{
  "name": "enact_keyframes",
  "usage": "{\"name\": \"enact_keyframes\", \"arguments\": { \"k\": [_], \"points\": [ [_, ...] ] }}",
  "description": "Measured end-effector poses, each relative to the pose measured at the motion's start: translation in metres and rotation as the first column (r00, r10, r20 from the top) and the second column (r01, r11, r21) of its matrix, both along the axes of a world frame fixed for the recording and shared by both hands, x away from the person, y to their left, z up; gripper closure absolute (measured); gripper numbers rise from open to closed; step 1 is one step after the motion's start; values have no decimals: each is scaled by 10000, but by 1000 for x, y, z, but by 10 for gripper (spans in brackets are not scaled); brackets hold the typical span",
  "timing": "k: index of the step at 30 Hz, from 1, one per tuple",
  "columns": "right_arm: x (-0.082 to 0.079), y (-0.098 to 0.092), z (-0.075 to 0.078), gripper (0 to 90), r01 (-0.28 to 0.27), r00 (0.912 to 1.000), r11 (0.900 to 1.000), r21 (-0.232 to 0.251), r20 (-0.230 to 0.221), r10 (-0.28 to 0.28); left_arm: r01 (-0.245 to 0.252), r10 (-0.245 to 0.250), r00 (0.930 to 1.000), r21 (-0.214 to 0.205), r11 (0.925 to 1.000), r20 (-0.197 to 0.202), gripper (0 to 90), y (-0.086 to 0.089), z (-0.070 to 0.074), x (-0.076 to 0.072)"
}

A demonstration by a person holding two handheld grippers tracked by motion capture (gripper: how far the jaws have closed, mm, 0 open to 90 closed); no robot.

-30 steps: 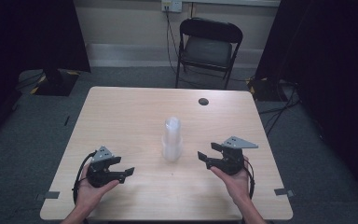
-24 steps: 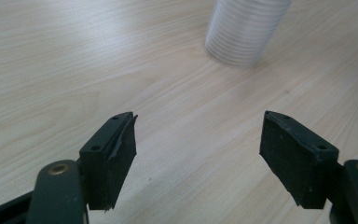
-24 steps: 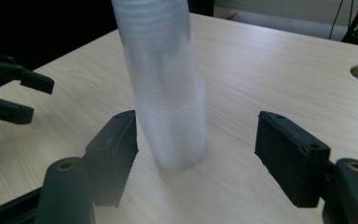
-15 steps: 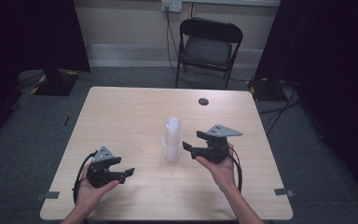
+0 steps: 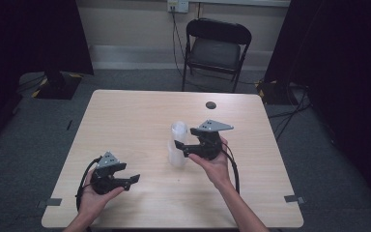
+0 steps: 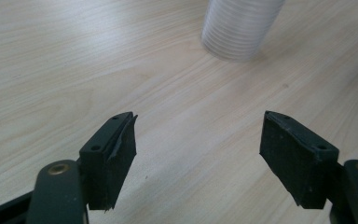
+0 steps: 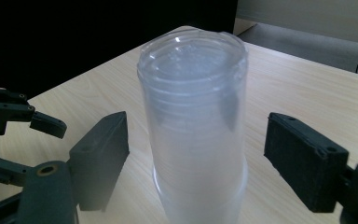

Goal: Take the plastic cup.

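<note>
From the high view, nearest me is my left gripper [image 5: 128, 180], held low over the table [image 5: 125, 116] close to its near edge and toward the near left corner. Its jaws stand wide apart with nothing between them; in the left gripper view bare wood shows in the gap, and the foot of the stack of clear plastic cups [image 6: 239, 29] sits farther off, beyond the right jaw's line.

Farther in, about midway between the near and far edges and a little right of centre, I have my right gripper [image 5: 179, 147] up against that stack [image 5: 178, 144]. The stack stands upright on the table. In the right gripper view it rises squarely between my two jaws [image 7: 194, 135] — the pads sit on either side of it with a clear gap on each, so I am not pressing on it. Those jaws have just been opening, with the stack between them.

Beyond that, near the far edge and toward the far right corner, a small dark round spot [image 5: 211, 104] marks the tabletop. Past the far edge stands a black folding chair [image 5: 216, 48] against the wall.
</note>
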State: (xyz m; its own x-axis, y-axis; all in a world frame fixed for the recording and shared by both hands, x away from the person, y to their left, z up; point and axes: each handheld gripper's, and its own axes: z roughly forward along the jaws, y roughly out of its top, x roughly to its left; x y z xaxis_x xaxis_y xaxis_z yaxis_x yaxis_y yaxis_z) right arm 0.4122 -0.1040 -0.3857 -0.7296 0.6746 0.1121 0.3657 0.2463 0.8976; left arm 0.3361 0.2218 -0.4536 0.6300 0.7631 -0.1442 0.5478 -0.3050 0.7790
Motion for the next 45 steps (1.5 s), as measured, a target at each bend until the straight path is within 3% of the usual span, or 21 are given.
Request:
{"name": "enact_keyframes", "arguments": {
  "k": [9, 13, 21, 26, 33, 45],
  "points": [
    [13, 13, -3, 225, -113, 9999, 9999, -9, 9, 113, 63, -63, 10000, -209, 9998, 1, 257, 3, 1, 0],
    [19, 19, -9, 224, -81, 10000, 9999, -107, -27, 81, -5, 6, 10000, -98, 10000, 86, 256, 2, 1, 0],
    [21, 25, -17, 228, -79, 9999, 9996, -260, -132, 75, -100, 102, 9999, -209, 9997, 55, 250, 5, 1, 1],
    [22, 27, -22, 235, -31, 9999, 9999, -117, -152, 29, -98, 99, 9999, -193, 9998, 48, 245, 4, 1, 1],
    [23, 29, -28, 236, 28, 9998, 9991, -434, -185, -36, -181, 181, 9998, -236, 9996, -20, 234, 5, 1, 1],
    [26, 33, -32, 250, 100, 9996, 9983, -575, -265, -115, -148, 147, 9999, -167, 9998, -75, 253, 5, 1, 1]
  ]
}}
